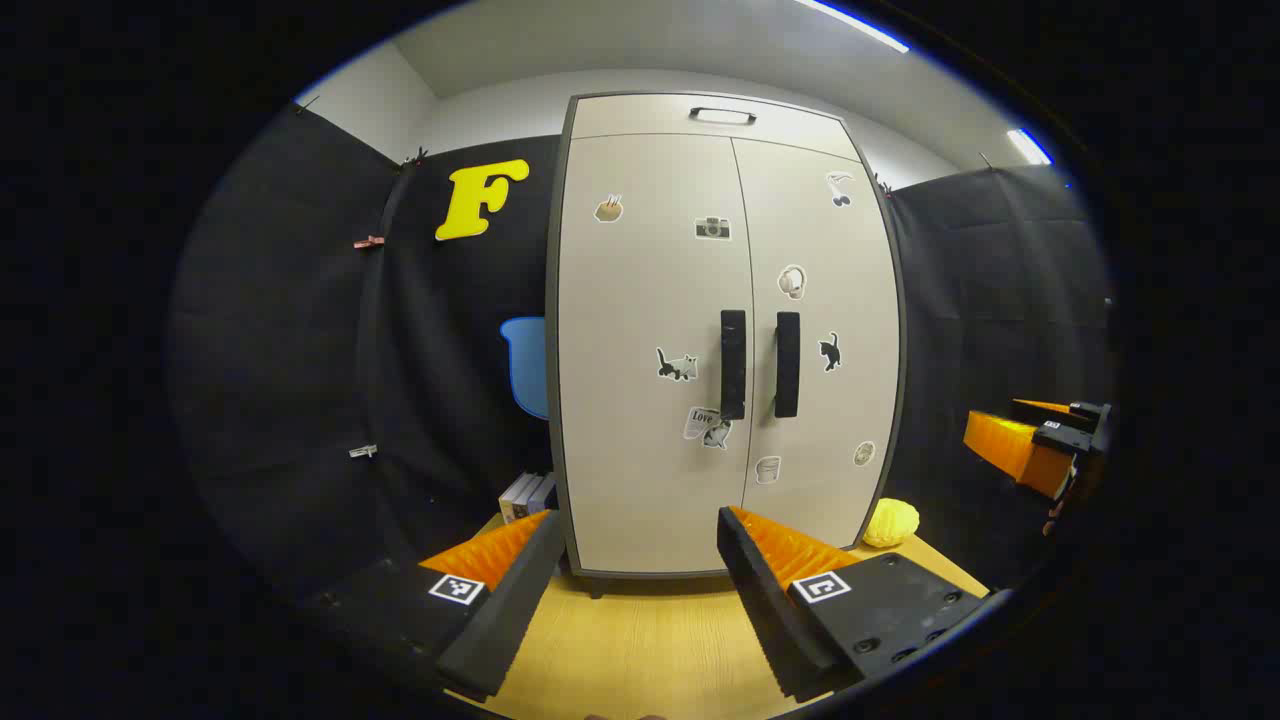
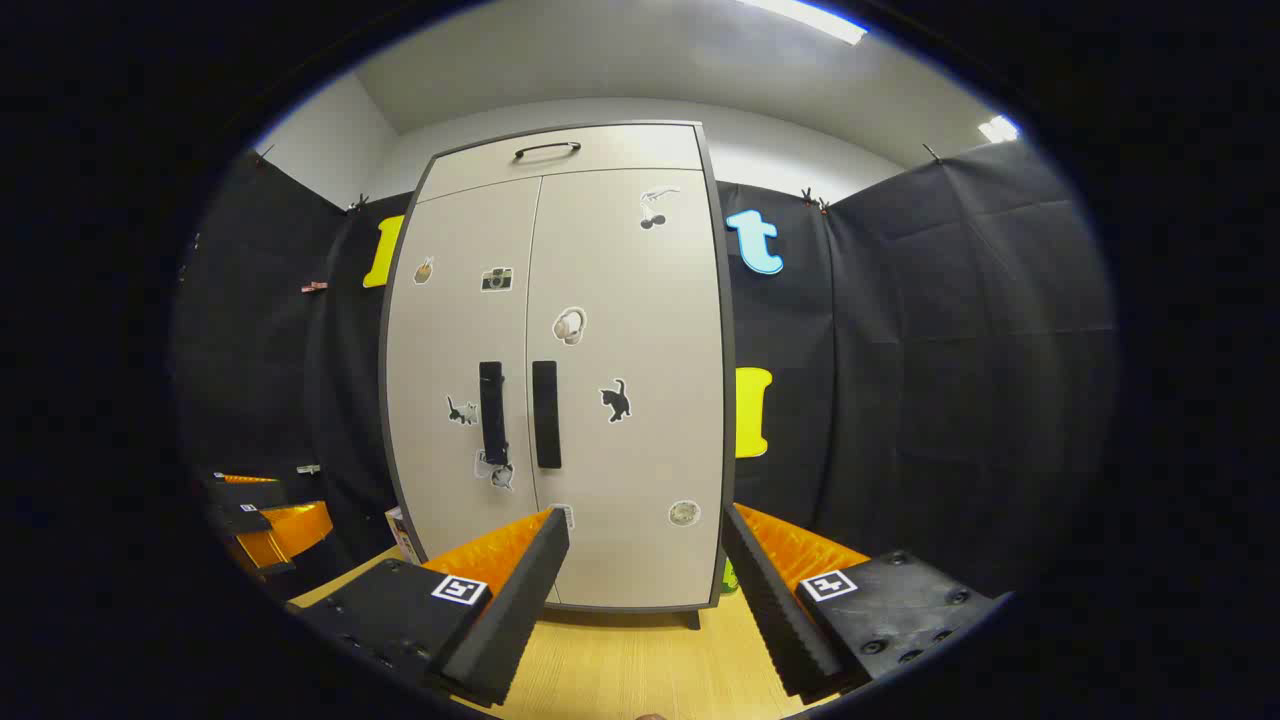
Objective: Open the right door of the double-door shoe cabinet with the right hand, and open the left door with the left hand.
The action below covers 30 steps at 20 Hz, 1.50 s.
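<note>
One shoe cabinet (image 1: 650, 400) stands upright on the wood counter (image 1: 640, 640), centred ahead in the left gripper view and left of centre in the right gripper view. Two doors, both closed: left door (image 1: 650, 300), right door (image 1: 830, 270). Two dark vertical handles side by side at the centre seam: left handle (image 1: 733, 364), right handle (image 1: 787, 364). One top panel with one horizontal handle (image 1: 722, 116). Stickers: five on the left door, six on the right, among them two cats, a camera, headphones, cherries; one sticker (image 1: 703, 420) reads "Love", other print too small to read. Left gripper (image 1: 640, 545) jaws spread wide, holding nothing, well short of the cabinet. Right gripper (image 2: 645, 545) jaws likewise spread, holding nothing, clear of the doors. Each carries two square coded tags, one per finger. One yellow lumpy object (image 1: 891, 522) sits at the cabinet's right foot; a stack of books (image 1: 527, 495) at its left.
</note>
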Available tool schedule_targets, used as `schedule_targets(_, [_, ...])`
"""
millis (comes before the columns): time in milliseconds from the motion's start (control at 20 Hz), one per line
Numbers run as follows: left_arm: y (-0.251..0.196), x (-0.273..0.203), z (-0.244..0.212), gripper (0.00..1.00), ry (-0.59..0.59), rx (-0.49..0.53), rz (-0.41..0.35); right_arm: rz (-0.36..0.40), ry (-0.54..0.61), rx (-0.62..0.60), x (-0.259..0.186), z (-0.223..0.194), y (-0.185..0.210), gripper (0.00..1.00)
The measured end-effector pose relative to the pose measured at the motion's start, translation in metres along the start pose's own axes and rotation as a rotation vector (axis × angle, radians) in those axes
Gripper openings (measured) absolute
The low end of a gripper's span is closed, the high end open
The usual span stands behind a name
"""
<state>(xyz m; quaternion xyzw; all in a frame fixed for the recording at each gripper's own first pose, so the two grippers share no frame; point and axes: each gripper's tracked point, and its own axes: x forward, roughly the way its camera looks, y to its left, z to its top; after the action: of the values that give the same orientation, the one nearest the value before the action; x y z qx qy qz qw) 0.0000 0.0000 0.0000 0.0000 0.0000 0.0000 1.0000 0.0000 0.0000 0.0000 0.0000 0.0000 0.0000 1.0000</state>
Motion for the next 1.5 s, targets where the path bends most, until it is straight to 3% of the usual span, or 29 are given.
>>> schedule_targets(300, [0.015, 0.0, 0.002, 0.96, -0.021, 0.035, -0.06, -0.061, 0.006, 0.01, -0.009, -0.004, 0.017, 0.98])
schedule_targets(500, [0.019, -0.002, -0.006, 0.96, 0.014, -0.006, -0.102, -0.065, 0.012, -0.014, -0.015, -0.008, 0.034, 0.98])
schedule_targets(800, [0.034, 0.002, -0.009, 0.96, 0.025, 0.004, -0.047, -0.011, 0.035, 0.008, 0.0, -0.019, 0.041, 0.98])
schedule_targets(1000, [0.021, 0.005, -0.011, 0.96, 0.033, -0.032, -0.084, -0.011, 0.044, -0.001, 0.001, -0.02, 0.04, 0.98])
schedule_targets(1500, [0.028, 0.017, -0.006, 0.96, 0.022, -0.002, -0.051, -0.023, 0.055, -0.005, 0.025, -0.02, 0.038, 0.98])
